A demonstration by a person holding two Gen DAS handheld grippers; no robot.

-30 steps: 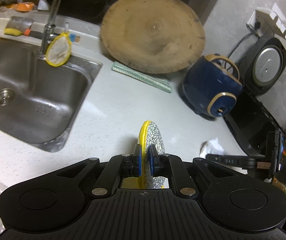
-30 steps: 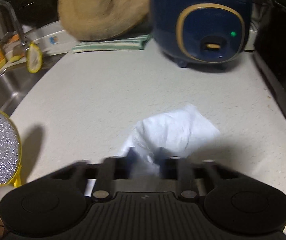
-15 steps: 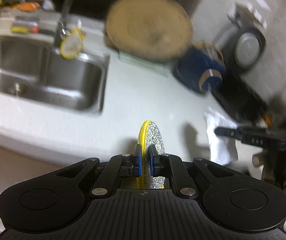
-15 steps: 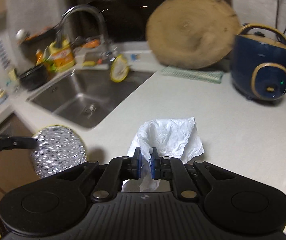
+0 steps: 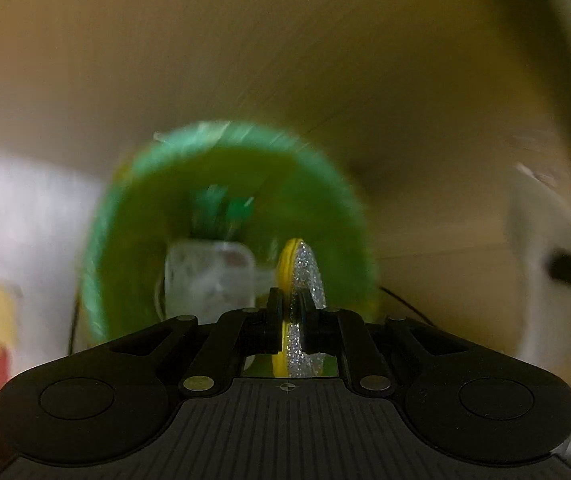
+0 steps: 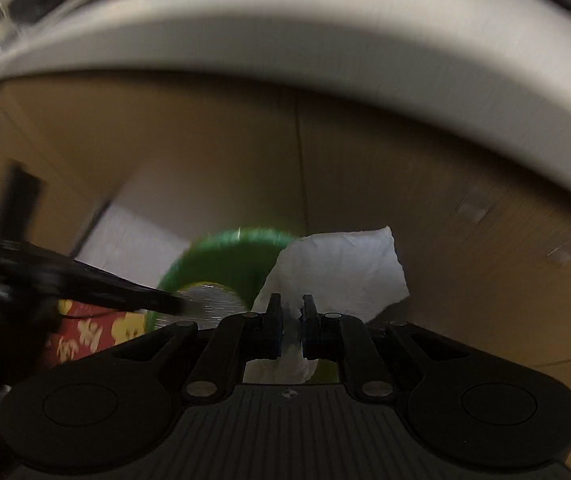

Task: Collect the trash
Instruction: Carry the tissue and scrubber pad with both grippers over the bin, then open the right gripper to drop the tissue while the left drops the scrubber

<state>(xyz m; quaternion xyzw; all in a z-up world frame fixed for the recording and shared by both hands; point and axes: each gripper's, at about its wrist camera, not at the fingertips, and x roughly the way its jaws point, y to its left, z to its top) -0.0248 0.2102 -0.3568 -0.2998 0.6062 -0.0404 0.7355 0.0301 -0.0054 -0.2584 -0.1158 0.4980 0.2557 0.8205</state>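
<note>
Both jaws over the bin: my left gripper (image 5: pixel 290 308) is clamped on a scouring pad (image 5: pixel 301 276), yellow on one face and silver on the other, which stands on edge between the jaws and rises just ahead of them. Straight beyond it gapes the green bin (image 5: pixel 325 184), its mouth blurred, with what looks like a clear container (image 5: pixel 209 276) lying inside, left of the jaws.

My right gripper (image 6: pixel 289 316) is pinched on a crumpled white tissue (image 6: pixel 345 272), which fans up and to the right of the jaws. From this side the bin (image 6: pixel 221 256) sits ahead and left of the jaws, the left gripper (image 6: pixel 97 284) reaching across it with the pad (image 6: pixel 209 300) over the opening. Brown cabinet doors (image 6: pixel 405 184) stand behind, under the pale edge of the table (image 6: pixel 325 40).

I judge the step in hand to be the drop. The pad looks well lined up; the tissue less so, seeming to hang near the bin's right rim. I would bring the right jaws further left, over the mouth, before letting go, since light paper may drift or cling. Everything is smeared by motion, so I would steady both grippers first.
</note>
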